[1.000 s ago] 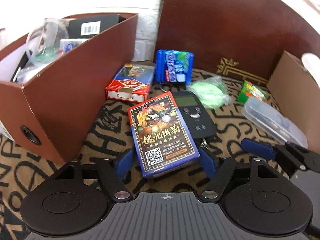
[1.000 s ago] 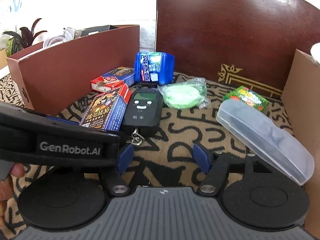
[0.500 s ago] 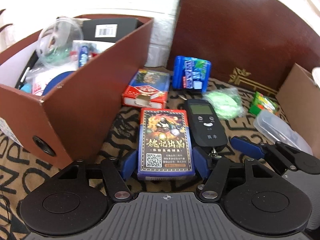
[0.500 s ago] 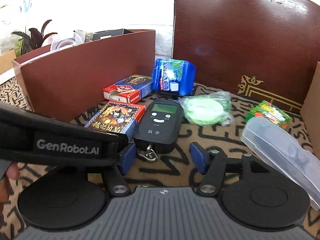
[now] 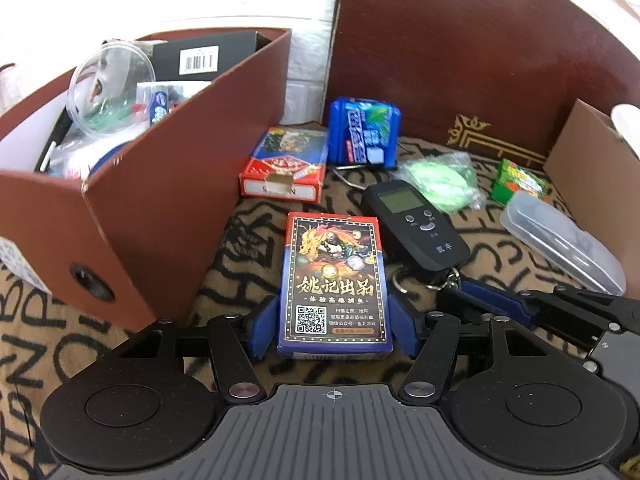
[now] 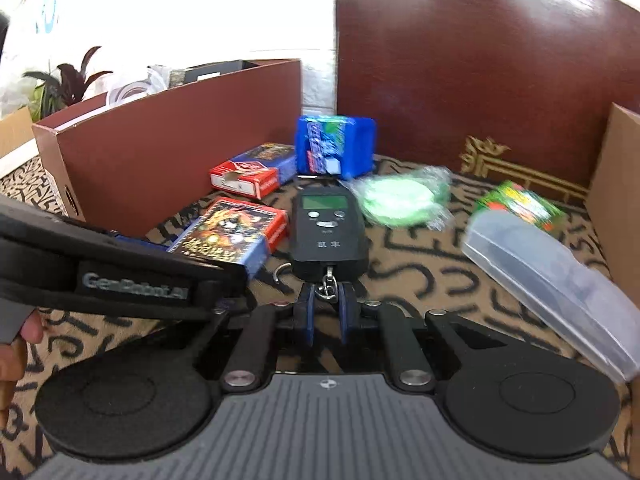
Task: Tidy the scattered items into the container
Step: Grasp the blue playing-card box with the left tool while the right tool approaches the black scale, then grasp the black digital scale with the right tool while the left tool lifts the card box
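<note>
Since a moment ago your right gripper (image 6: 326,312) has pinched the scale's chain (image 6: 328,286), while your left gripper (image 5: 334,332) clamps the card box (image 5: 334,276), its long axis pointing forward, brown container (image 5: 168,200) close on the left.

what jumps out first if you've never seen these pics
The left tool straddles a dragon-print card box on the patterned cloth, pads at its sides. Beside it, the right tool has closed around the chain of a black hanging scale. To the left stands a brown cardboard container, already crowded with items.
</note>
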A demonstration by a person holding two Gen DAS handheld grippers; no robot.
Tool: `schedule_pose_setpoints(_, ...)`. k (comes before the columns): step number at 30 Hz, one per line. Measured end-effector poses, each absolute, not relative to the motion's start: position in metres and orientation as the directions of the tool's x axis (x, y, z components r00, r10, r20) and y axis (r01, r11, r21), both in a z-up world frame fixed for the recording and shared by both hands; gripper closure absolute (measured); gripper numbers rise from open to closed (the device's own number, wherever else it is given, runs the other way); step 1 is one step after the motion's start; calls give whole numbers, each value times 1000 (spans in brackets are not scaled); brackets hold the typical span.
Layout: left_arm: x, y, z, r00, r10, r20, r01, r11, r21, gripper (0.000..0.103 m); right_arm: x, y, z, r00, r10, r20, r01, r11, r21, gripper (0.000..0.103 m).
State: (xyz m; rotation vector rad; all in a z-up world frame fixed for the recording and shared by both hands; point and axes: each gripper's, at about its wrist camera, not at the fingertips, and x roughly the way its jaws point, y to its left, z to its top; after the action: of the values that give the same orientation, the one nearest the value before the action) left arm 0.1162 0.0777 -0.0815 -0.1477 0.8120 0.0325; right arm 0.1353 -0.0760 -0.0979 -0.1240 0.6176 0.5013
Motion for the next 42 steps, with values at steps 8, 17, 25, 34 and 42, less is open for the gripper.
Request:
schedule_pose_setpoints(8, 82, 67, -83, 682, -41, -730, -56, 992, -109, 42, 102, -111, -96, 684, 391, -615, -454, 889, 60, 103)
schedule_pose_setpoints(17, 71, 65, -84, 688, -9, -725, -96, 990, -103, 19, 104, -111, -81, 734, 401, -548, -451, 891, 48, 51)
schedule_pose_setpoints(25, 79, 70, -89, 696, -17, -718, -68, 994, -90, 19, 144, -82, -81, 711, 442, -547, -490, 869, 66, 49)
schedule_pose_setpoints(34, 88, 68, -94, 712, -8, -702, -34, 998, -46, 24, 169, -63, -97, 675, 427, -601, -497, 866, 58, 48)
schedule_pose_setpoints(42, 78, 70, -91, 700, 11, -714, -32, 999, -16, 42, 131, -88, -92, 666, 382, -641, -463, 885, 46, 49)
